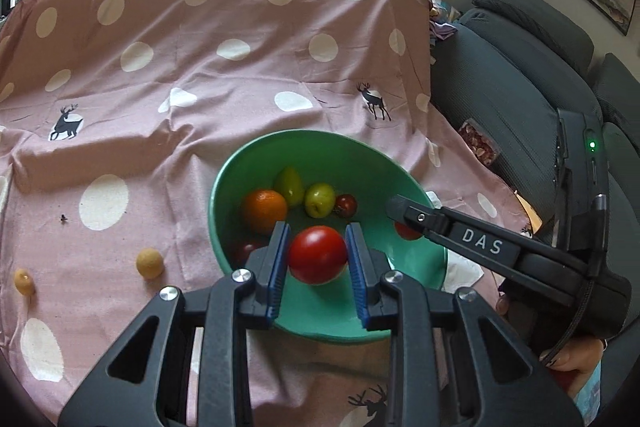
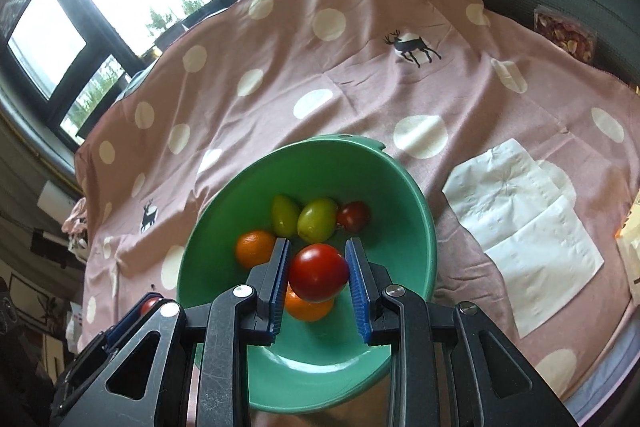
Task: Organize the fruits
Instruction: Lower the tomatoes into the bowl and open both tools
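My left gripper (image 1: 318, 259) is shut on a red tomato (image 1: 318, 255) and hangs over the near side of a green bowl (image 1: 320, 139). In the bowl lie an orange (image 1: 264, 211), two green fruits (image 1: 320, 200), a small red tomato (image 1: 346, 205) and a dark red one (image 1: 246, 251). My right gripper (image 2: 318, 275) is shut on a second red tomato (image 2: 318, 271) above the same bowl (image 2: 348, 143), over another orange (image 2: 310, 307). In the left wrist view its finger (image 1: 404, 209) reaches in from the right. Two small yellow fruits (image 1: 150, 263) (image 1: 24, 281) lie on the cloth left of the bowl.
A pink spotted cloth (image 1: 200, 87) with deer prints covers the table. White paper napkins (image 2: 520, 227) lie right of the bowl. A grey sofa (image 1: 520, 87) with a snack packet (image 1: 478, 145) stands at the right, and windows are behind the table.
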Demonstrator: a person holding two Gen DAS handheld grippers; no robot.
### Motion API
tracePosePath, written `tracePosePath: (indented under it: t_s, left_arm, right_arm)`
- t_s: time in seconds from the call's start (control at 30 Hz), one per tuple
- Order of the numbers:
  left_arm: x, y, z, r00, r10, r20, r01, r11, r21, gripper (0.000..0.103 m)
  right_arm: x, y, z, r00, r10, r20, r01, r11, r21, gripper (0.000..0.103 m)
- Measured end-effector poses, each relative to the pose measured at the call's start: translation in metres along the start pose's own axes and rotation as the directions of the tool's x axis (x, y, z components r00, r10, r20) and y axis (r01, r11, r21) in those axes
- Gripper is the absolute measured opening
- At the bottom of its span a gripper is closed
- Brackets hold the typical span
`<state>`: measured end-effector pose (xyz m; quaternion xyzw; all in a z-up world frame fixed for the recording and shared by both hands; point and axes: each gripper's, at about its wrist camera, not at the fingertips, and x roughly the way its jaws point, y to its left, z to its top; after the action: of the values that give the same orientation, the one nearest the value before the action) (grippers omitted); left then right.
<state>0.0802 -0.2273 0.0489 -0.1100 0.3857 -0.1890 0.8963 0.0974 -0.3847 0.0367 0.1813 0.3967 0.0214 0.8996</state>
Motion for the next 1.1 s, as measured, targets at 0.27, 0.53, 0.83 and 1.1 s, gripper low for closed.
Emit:
tracePosePath:
  t_s: [0.27, 0.53, 0.83, 1.1]
  left_arm:
    - [0.019, -0.008, -0.004, 0.998, -0.015, -0.058, 0.016, 1.000, 0.003, 0.028]
    - [0.028, -0.010, -0.008, 0.996, -0.020, -0.084, 0.020, 1.000, 0.010, 0.028]
    - [0.037, -0.009, -0.011, 0.994, -0.021, -0.111, 0.023, 1.000, 0.013, 0.028]
    - [0.023, -0.003, -0.008, 0.997, -0.035, -0.074, 0.035, 0.999, 0.003, 0.029]
  right_arm:
    - [0.007, -0.006, 0.001, 1.000, -0.011, -0.028, 0.011, 1.000, 0.022, 0.030]
    - [0.011, -0.011, 0.001, 0.999, -0.023, -0.045, 0.025, 0.999, 0.032, 0.030]
    - [0.014, -0.012, 0.001, 0.998, -0.035, -0.058, 0.037, 0.999, 0.037, 0.030]
    - [0.016, -0.006, 0.000, 0.997, -0.038, -0.069, 0.040, 0.999, 0.029, 0.030]
